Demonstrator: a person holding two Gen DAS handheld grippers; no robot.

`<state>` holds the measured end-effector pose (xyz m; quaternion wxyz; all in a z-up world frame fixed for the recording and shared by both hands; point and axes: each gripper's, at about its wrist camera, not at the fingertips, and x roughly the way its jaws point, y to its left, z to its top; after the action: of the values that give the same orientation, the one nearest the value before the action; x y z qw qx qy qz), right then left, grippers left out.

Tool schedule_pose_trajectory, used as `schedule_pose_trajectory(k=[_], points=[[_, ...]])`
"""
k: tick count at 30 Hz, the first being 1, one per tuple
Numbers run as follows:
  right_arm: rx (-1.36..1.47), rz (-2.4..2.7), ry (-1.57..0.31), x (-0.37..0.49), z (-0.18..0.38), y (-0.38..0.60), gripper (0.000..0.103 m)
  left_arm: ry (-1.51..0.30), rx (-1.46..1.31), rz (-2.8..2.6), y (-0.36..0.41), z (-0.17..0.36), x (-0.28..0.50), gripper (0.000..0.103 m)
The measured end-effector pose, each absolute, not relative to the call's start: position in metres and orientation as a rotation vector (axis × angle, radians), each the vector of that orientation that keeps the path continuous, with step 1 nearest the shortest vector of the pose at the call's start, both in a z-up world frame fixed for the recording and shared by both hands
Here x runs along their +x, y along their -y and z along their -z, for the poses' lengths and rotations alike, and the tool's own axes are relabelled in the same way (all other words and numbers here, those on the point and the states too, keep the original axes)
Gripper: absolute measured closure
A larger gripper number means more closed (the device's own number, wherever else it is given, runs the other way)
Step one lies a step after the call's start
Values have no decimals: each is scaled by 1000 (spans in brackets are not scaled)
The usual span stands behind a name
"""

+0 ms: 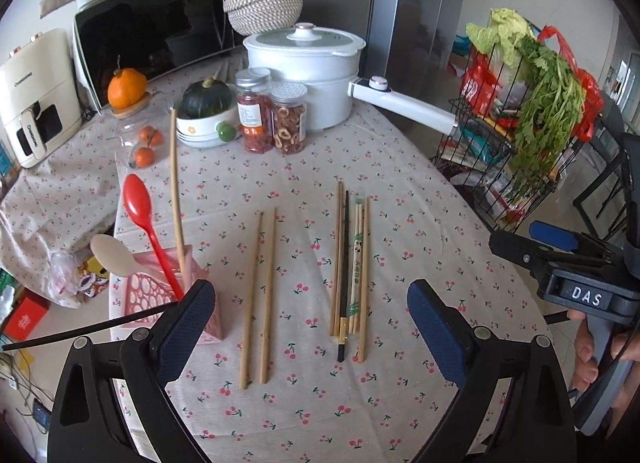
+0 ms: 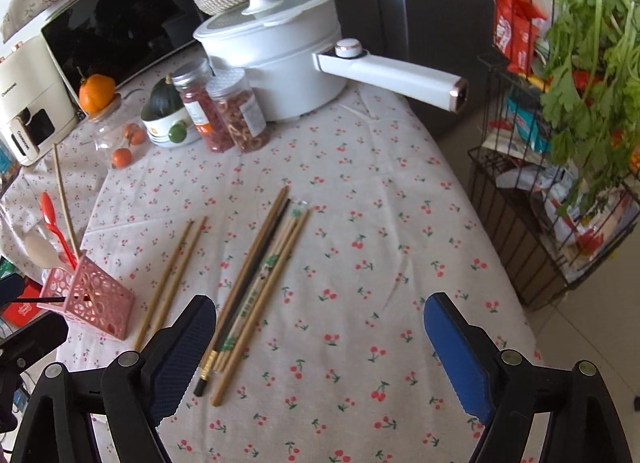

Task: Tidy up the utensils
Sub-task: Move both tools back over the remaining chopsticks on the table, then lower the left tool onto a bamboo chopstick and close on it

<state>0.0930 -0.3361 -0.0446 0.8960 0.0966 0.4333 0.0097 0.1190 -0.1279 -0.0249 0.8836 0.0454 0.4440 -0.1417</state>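
Cherry-print cloth covers the worktop (image 1: 400, 191), on which the utensils are laid out. Landmark: the pink perforated holder (image 1: 160, 295), standing at the left edge of the cloth. Inside it stand a red plastic spoon (image 1: 138, 203), a pale wooden spoon (image 1: 110, 255) and one long bamboo stick (image 1: 176, 191), all leaning; a thin black chopstick (image 1: 88, 329) pokes out of the holder's left side, roughly level.

Just right of the holder lies a pair of bamboo chopsticks (image 1: 258, 299), flat on the cloth and nearly parallel. Farther right of the holder lies a mixed bundle of chopsticks (image 1: 350, 271): brown wooden ones, one black with a gold band, and a paper-sleeved pair, lying side by side and touching.

Left gripper (image 1: 312, 319): jaws wide apart, holding nothing, raised above the near ends of the bamboo pair and the bundle. Right gripper (image 2: 320, 343): jaws wide apart, empty, to the right of the holder with its left finger (image 2: 180, 355) over the near end of the bundle; contact cannot be determined.

Behind the holder, at the back of the worktop: a white electric pot (image 1: 308, 71) with a long handle, two clear jars (image 1: 272, 115) and a dark green squash (image 1: 206, 97) in a bowl.
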Motion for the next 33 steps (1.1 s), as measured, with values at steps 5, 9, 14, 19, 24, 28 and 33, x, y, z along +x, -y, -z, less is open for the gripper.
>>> schedule_pose_trajectory(k=[5, 9, 14, 19, 24, 28, 33], points=[[187, 4, -960, 104, 61, 344, 14, -999, 112, 272, 150, 54, 156, 5], [205, 19, -999, 113, 72, 350, 14, -1052, 110, 228, 156, 79, 192, 10], [242, 31, -1038, 122, 81, 355, 14, -1169, 68, 206, 155, 116, 236, 64], [219, 34, -1046, 128, 83, 353, 14, -1205, 111, 128, 153, 142, 260, 74], [216, 33, -1054, 132, 85, 353, 14, -1227, 148, 75, 149, 159, 276, 80], [219, 39, -1058, 133, 87, 354, 14, -1249, 159, 52, 145, 170, 285, 83], [221, 42, -1061, 133, 88, 355, 14, -1247, 167, 61, 145, 173, 287, 88]])
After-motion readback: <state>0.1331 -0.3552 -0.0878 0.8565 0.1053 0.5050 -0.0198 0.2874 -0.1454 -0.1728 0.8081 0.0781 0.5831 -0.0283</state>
